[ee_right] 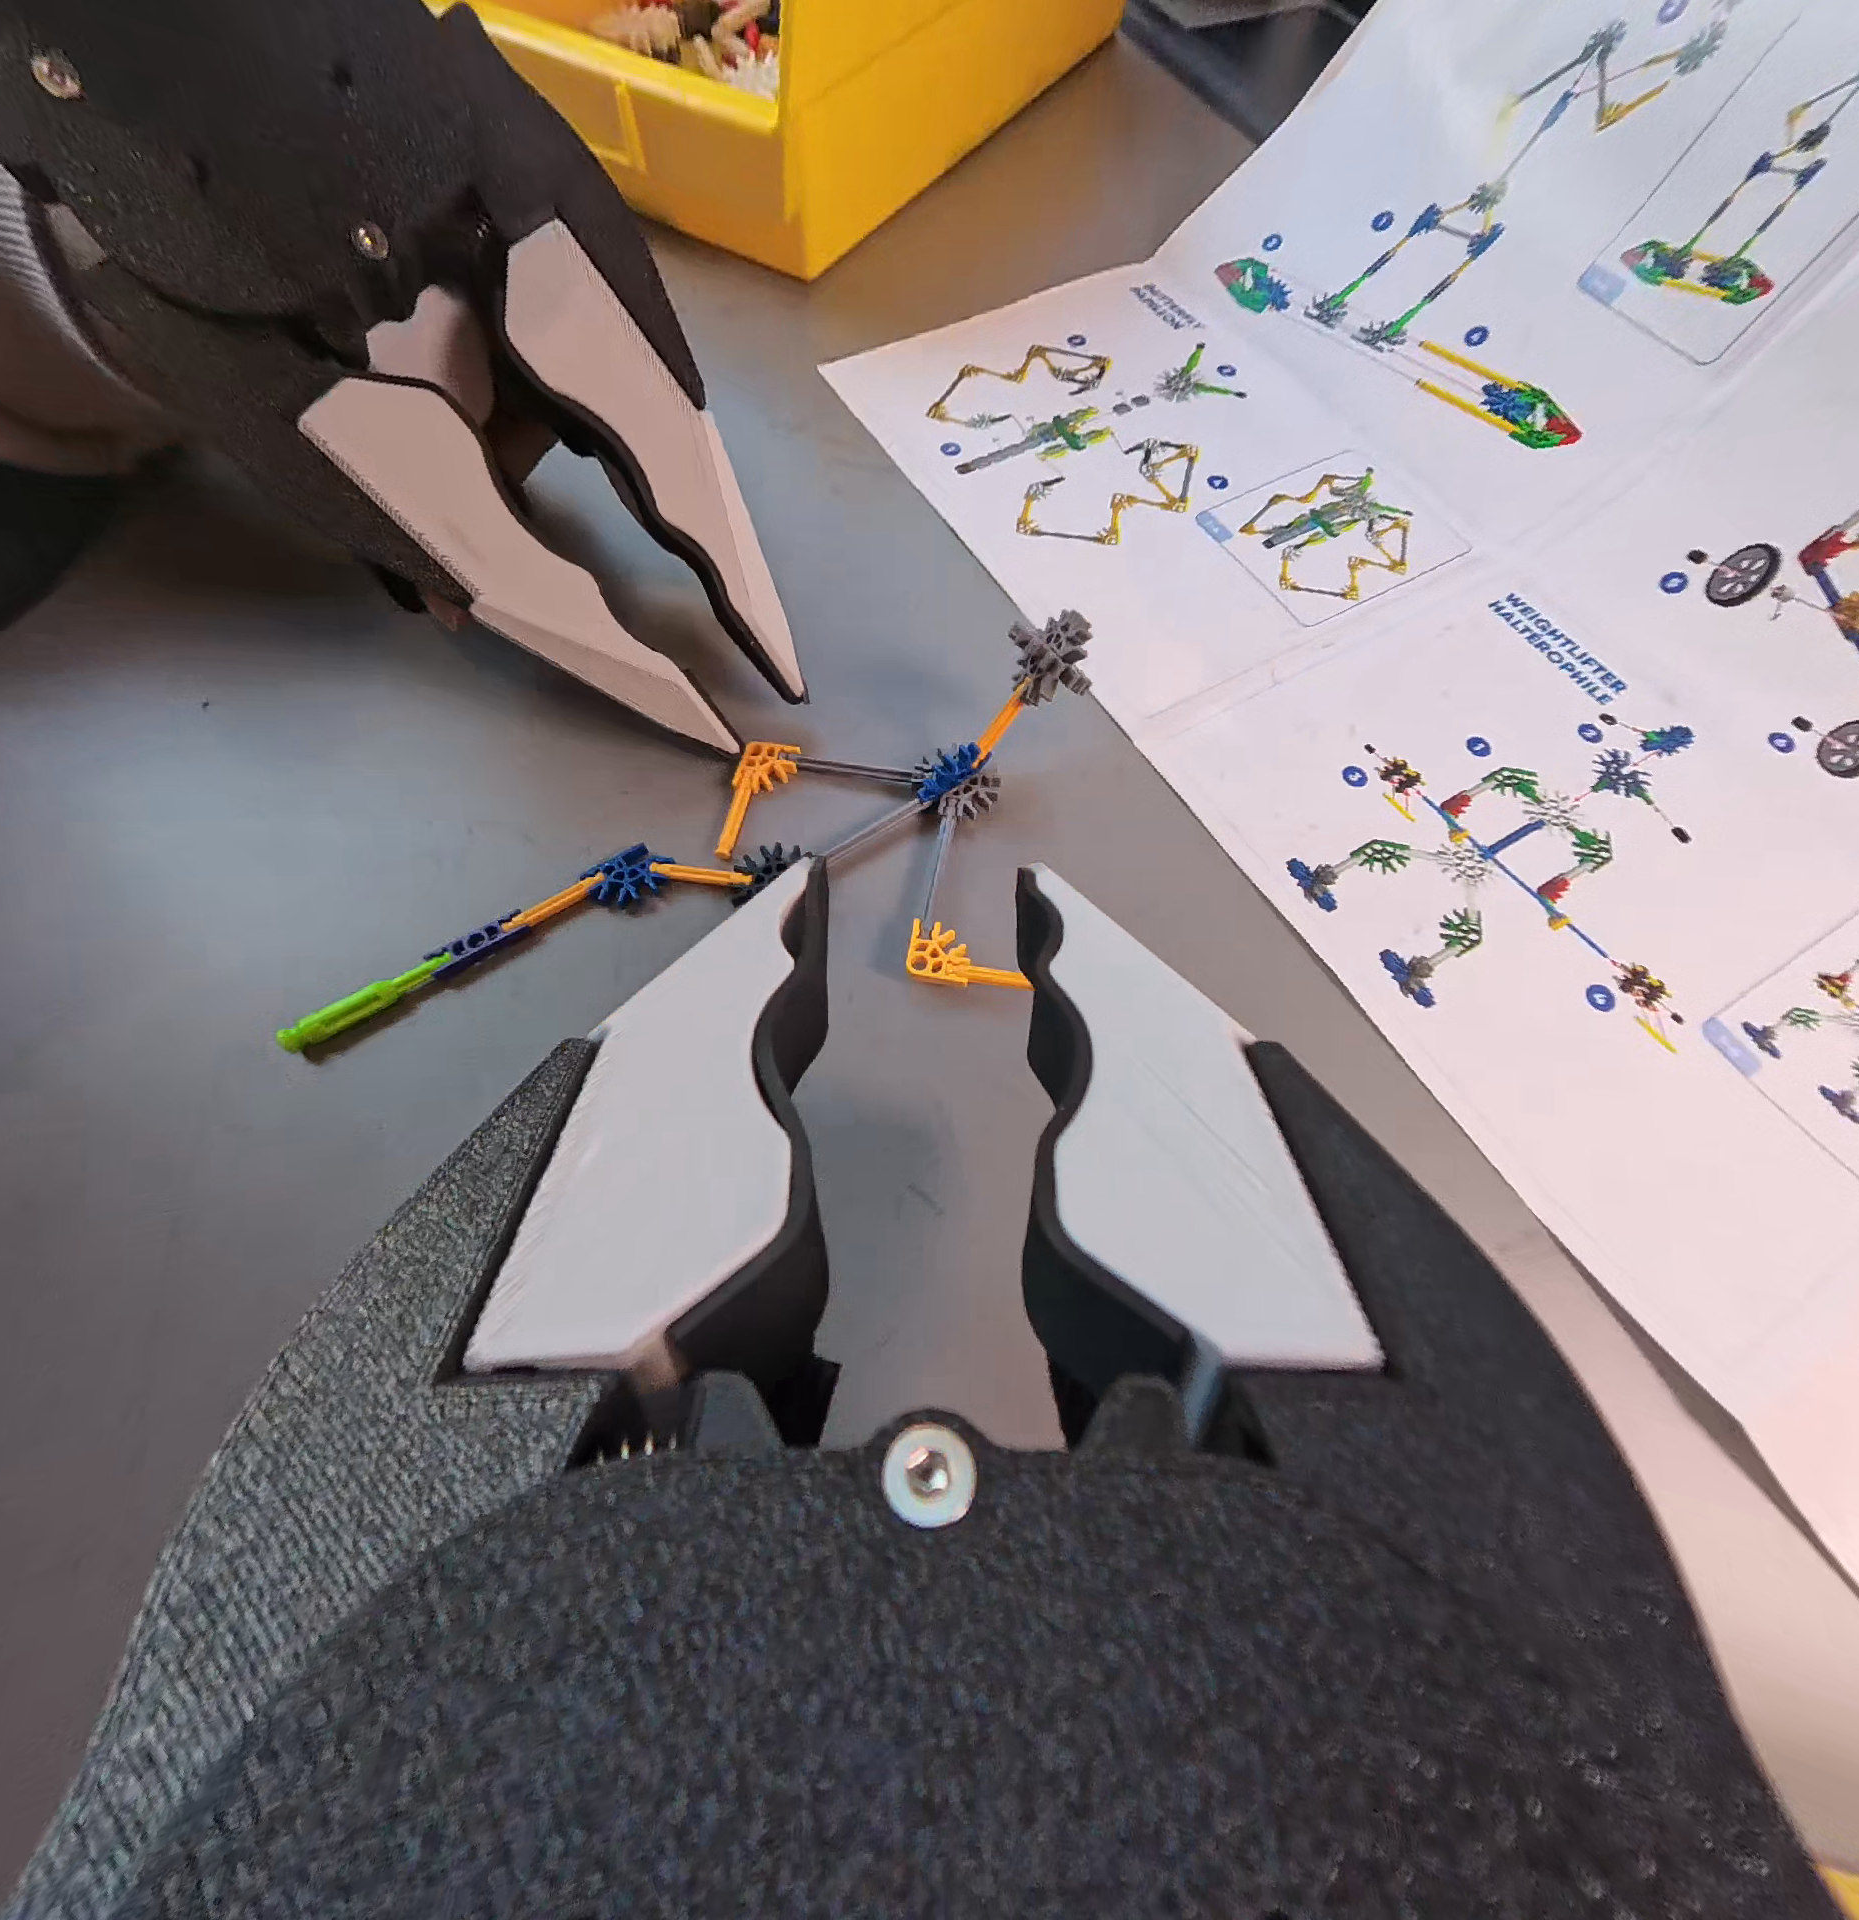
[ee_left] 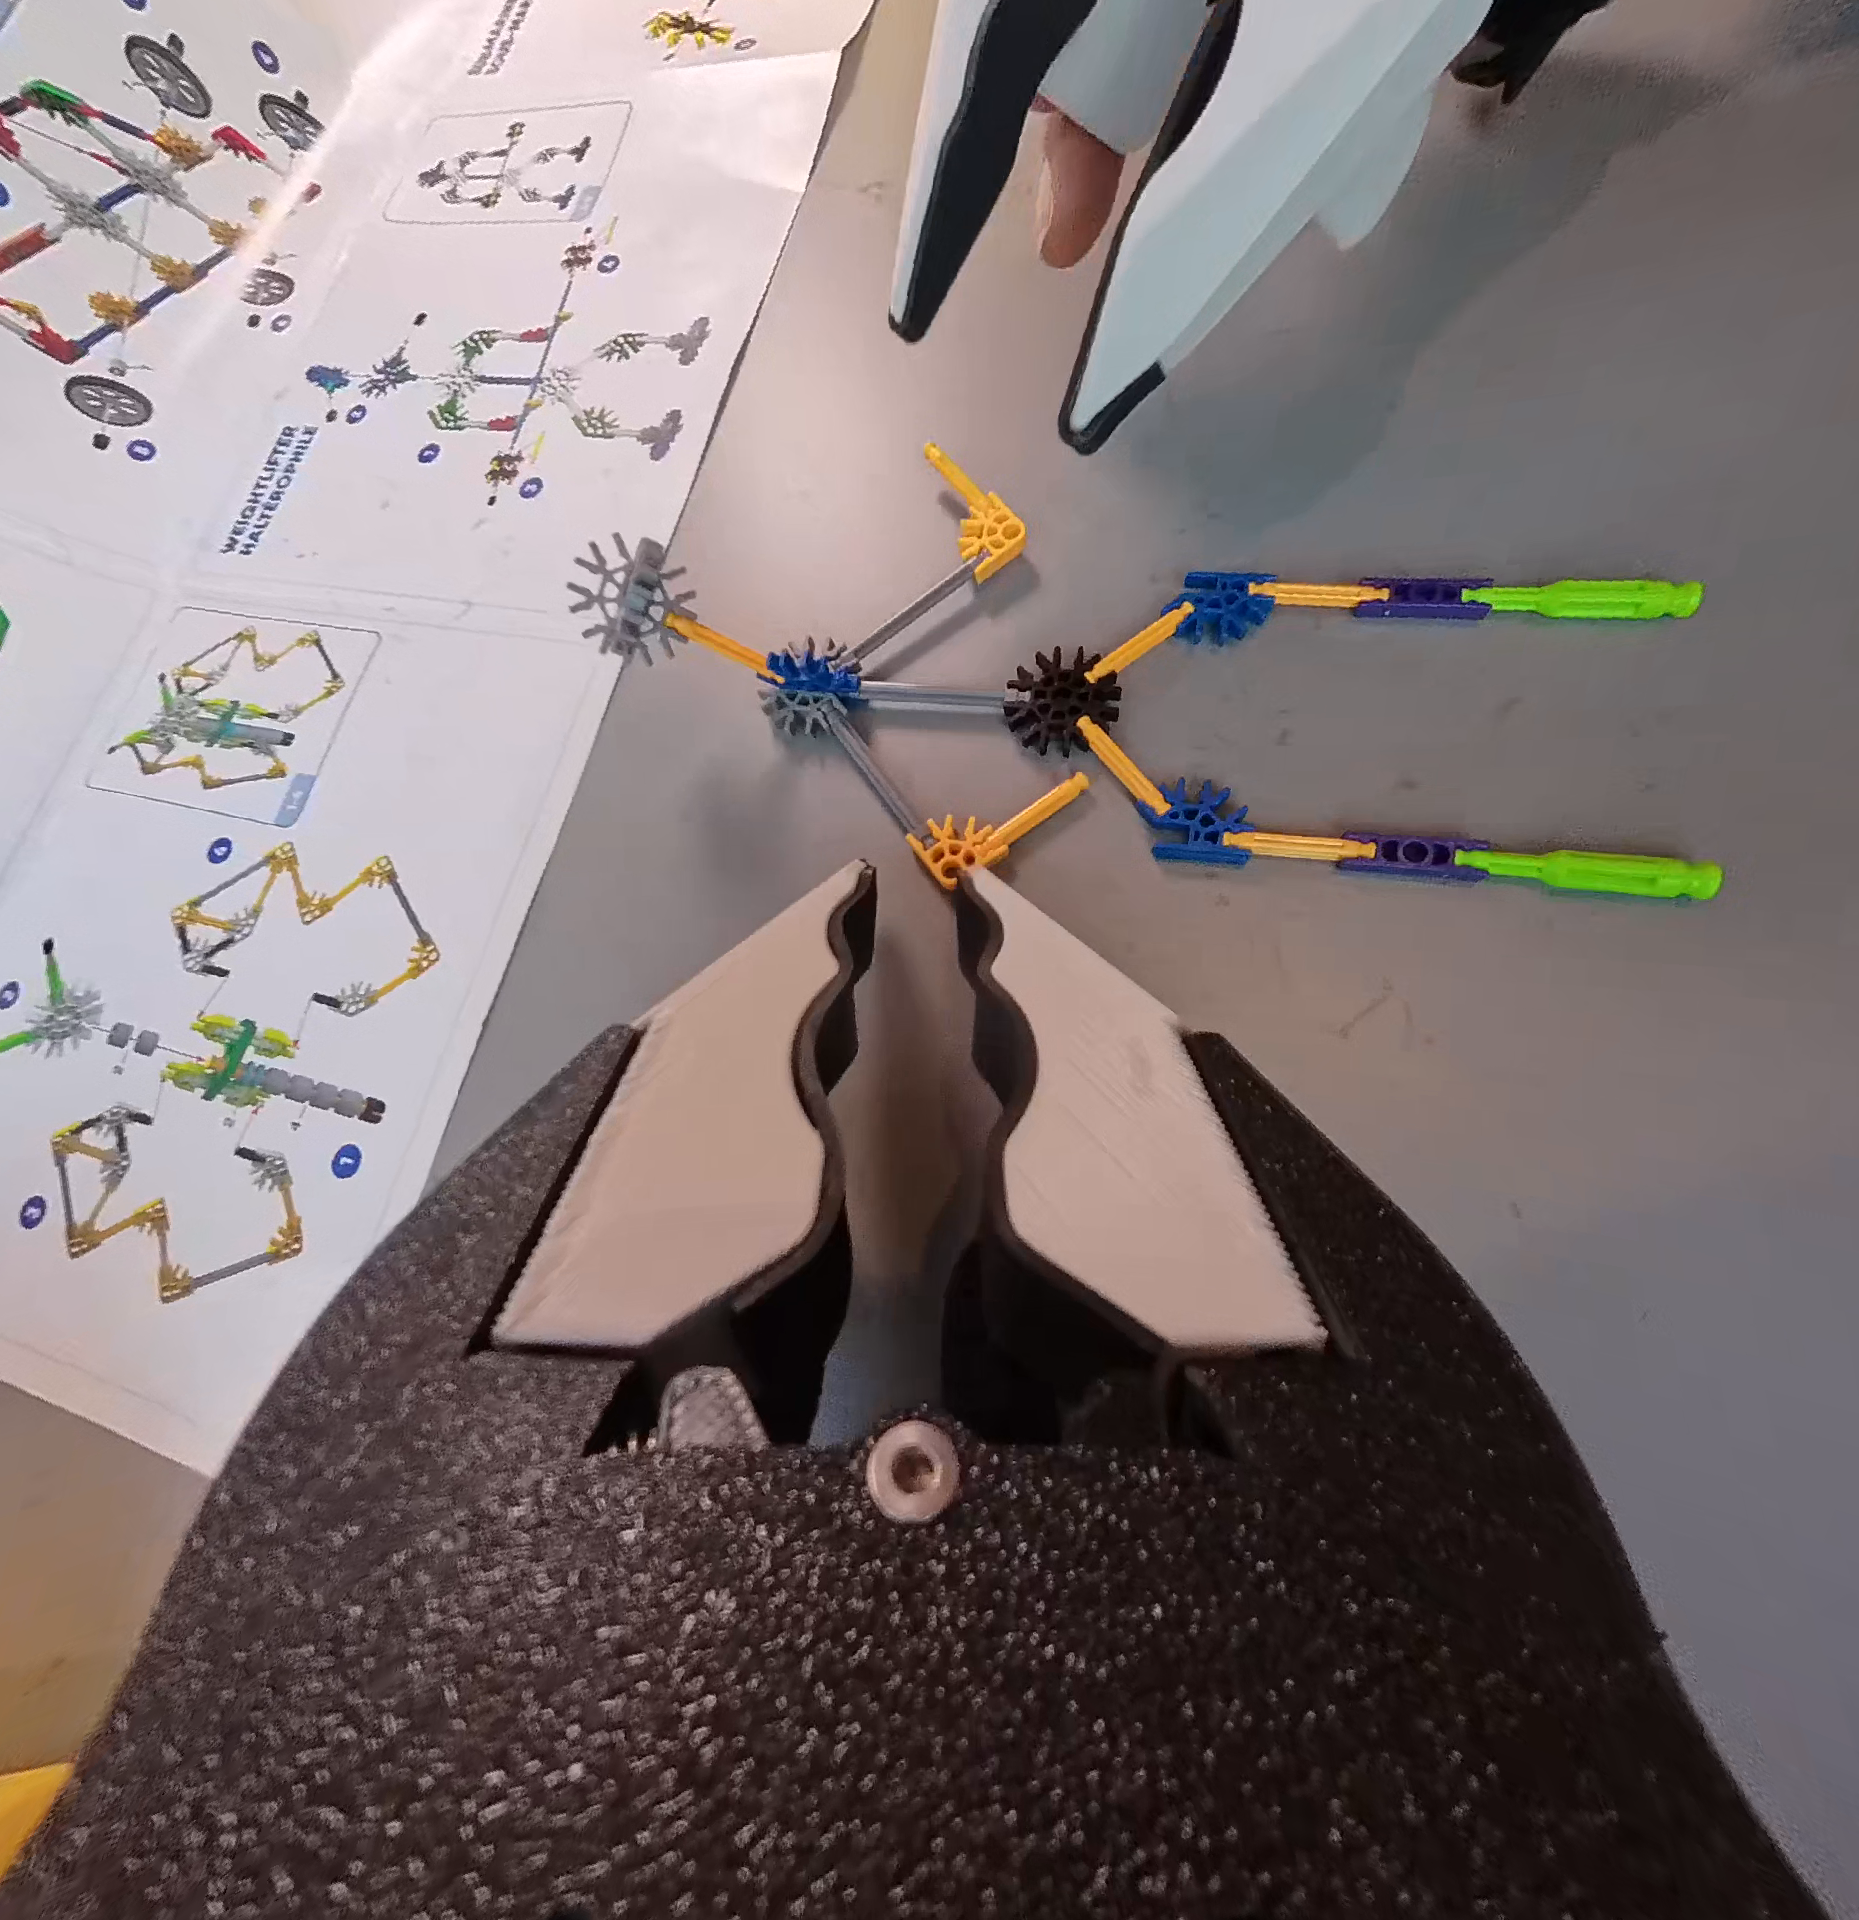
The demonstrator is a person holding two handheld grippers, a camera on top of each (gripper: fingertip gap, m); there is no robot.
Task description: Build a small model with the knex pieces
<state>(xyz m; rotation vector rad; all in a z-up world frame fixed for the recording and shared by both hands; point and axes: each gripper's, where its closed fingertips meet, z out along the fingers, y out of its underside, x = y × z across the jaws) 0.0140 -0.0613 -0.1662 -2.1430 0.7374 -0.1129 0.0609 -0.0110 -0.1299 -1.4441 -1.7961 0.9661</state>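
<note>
- My left gripper (ee_left: 912, 878), with grey fingers and wavy black pads, is low over the grey metal table (ee_left: 1424, 1195). Its jaws stand narrow, with only a slim gap, and nothing is between them.
- The tip of its right finger (ee_left: 982, 894) touches, or is just beside, a small orange plastic corner connector (ee_left: 954, 844). I cannot tell if it really presses on it.
- This connector belongs to a flat stick figure of plastic rods and connectors (ee_left: 1060, 696) that lies on the table between my two grippers.
- In the middle of the figure a blue and grey connector hub (ee_left: 813, 691) joins by a grey rod to a black round connector (ee_left: 1062, 698).
- From the black connector two legs go out, each with a blue connector, a purple piece and a bright green end rod (ee_left: 1590, 601).
- My right gripper (ee_right: 923, 883) is on the other side of the figure, its jaws wide apart and empty. A second orange corner connector (ee_right: 935, 954) lies just before the gap, near the right finger.
- A grey snowflake-shaped connector (ee_left: 631, 597) at the head end rests on the edge of a white printed instruction sheet (ee_left: 281, 644).
- Farther away, behind my left gripper in the right wrist view, a yellow plastic bin with small parts (ee_right: 831, 135) stands on the table.
</note>
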